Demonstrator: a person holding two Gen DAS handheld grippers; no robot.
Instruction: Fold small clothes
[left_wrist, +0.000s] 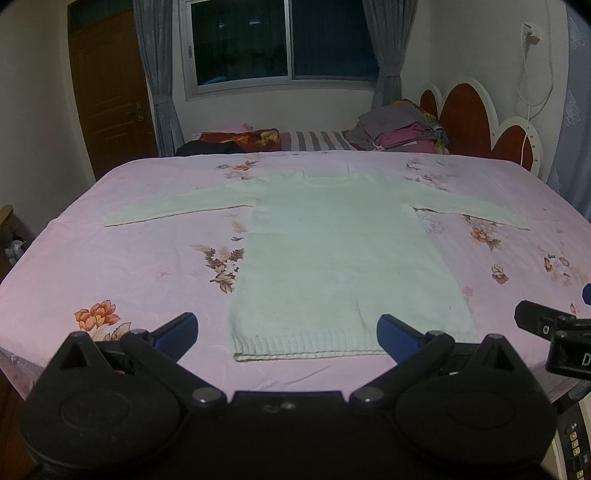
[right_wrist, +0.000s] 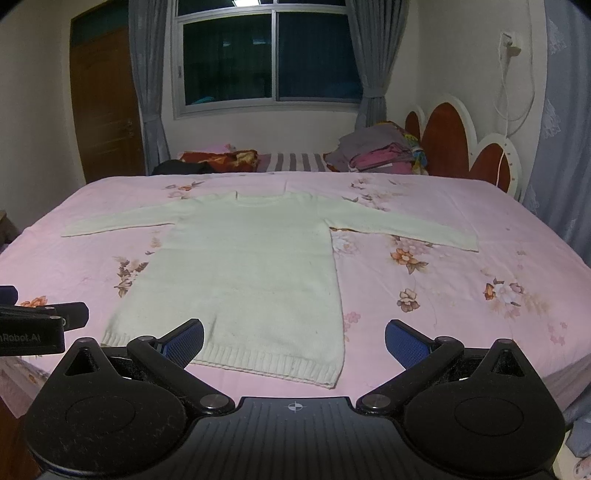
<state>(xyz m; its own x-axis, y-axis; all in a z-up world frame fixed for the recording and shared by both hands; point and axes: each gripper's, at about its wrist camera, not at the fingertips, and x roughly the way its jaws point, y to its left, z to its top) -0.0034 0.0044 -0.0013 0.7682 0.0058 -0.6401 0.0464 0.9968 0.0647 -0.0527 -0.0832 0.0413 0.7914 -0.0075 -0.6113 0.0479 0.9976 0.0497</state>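
Observation:
A white knit sweater (left_wrist: 340, 258) lies flat on the pink floral bed sheet (left_wrist: 129, 266), both sleeves spread out sideways, ribbed hem toward me. It also shows in the right wrist view (right_wrist: 243, 273). My left gripper (left_wrist: 286, 332) is open and empty, held just in front of the hem. My right gripper (right_wrist: 293, 338) is open and empty, near the hem's right corner. The right gripper's body shows at the right edge of the left wrist view (left_wrist: 554, 332); the left gripper's body shows at the left edge of the right wrist view (right_wrist: 40, 325).
A pile of folded clothes (left_wrist: 402, 127) sits at the far right by the red headboard (left_wrist: 469, 110). A striped cloth (left_wrist: 317, 140) and red bedding (left_wrist: 240, 138) lie along the far edge. A door (left_wrist: 107, 88) and window (left_wrist: 284, 40) stand behind.

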